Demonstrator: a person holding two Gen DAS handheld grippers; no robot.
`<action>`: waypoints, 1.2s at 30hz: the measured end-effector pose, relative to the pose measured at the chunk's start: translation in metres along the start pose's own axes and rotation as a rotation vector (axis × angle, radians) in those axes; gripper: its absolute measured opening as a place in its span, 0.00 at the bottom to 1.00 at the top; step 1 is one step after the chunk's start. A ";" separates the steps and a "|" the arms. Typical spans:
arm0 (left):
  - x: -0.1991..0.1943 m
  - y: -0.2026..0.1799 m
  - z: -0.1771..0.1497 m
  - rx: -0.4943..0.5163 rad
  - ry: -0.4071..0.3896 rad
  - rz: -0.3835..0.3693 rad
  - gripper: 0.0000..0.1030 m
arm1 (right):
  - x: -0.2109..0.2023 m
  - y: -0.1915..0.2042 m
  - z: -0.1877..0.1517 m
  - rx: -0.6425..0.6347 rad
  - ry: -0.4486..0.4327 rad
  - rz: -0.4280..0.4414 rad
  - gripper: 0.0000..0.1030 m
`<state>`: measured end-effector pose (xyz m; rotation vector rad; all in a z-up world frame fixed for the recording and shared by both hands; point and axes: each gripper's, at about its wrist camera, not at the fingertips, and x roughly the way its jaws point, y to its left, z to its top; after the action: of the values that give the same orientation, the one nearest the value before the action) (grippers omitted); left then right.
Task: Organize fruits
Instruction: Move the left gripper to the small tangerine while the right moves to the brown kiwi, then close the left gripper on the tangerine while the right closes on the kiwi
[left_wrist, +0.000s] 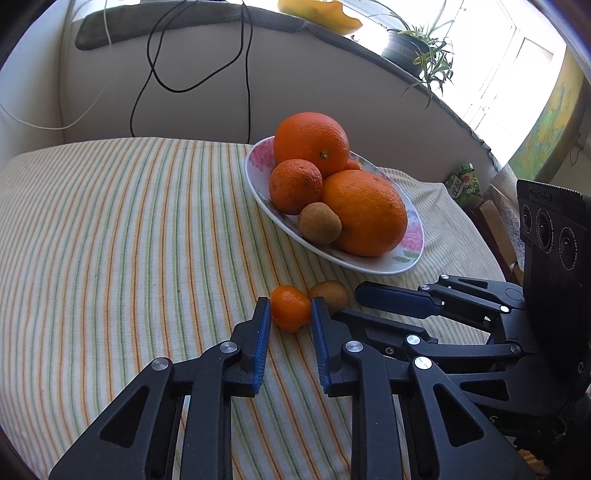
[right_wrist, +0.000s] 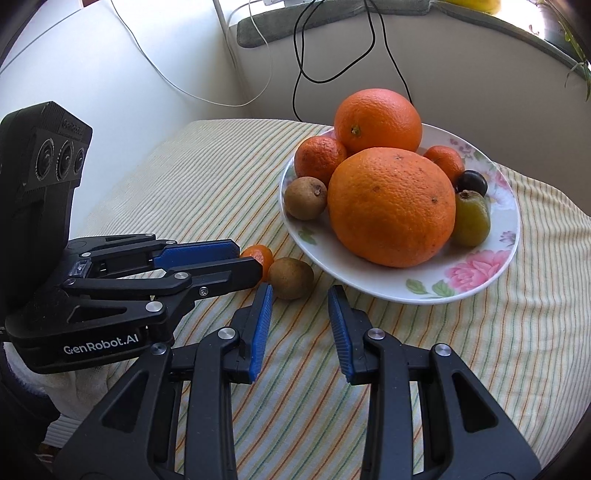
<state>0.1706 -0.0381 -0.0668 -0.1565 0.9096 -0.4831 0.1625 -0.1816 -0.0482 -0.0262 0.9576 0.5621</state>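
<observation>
A small mandarin (left_wrist: 290, 314) lies on the striped cloth, and my left gripper (left_wrist: 290, 306) is shut on it, a blue pad against each side. From the right wrist view the left gripper (right_wrist: 249, 260) comes in from the left with the mandarin (right_wrist: 260, 254) at its tips. A brown kiwi (left_wrist: 330, 293) (right_wrist: 291, 277) rests right beside the mandarin. My right gripper (right_wrist: 300, 295) stands open just short of the kiwi, nothing between its fingers; the left wrist view shows it (left_wrist: 351, 304) at the right. The flowered plate (left_wrist: 369, 267) (right_wrist: 424, 295) behind holds oranges, mandarins and kiwis.
Two large oranges (right_wrist: 391, 206) (right_wrist: 376, 118) fill most of the plate, with a dark plum (right_wrist: 472, 181) at its far right. Black and white cables (left_wrist: 155, 70) hang down the wall behind. A potted plant (left_wrist: 417, 48) stands on the sill. The cloth (left_wrist: 110, 240) drops off at the right.
</observation>
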 end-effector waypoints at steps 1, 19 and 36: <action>0.000 0.000 0.000 0.000 -0.001 -0.001 0.19 | 0.000 0.000 0.000 -0.004 0.001 0.000 0.32; -0.011 0.009 0.000 -0.009 -0.026 0.020 0.17 | 0.013 0.017 0.008 -0.084 0.012 -0.008 0.30; 0.003 -0.005 0.000 0.002 0.018 0.007 0.22 | -0.003 0.004 -0.004 -0.047 0.006 -0.005 0.27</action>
<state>0.1704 -0.0434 -0.0674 -0.1473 0.9272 -0.4791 0.1560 -0.1806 -0.0473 -0.0725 0.9493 0.5805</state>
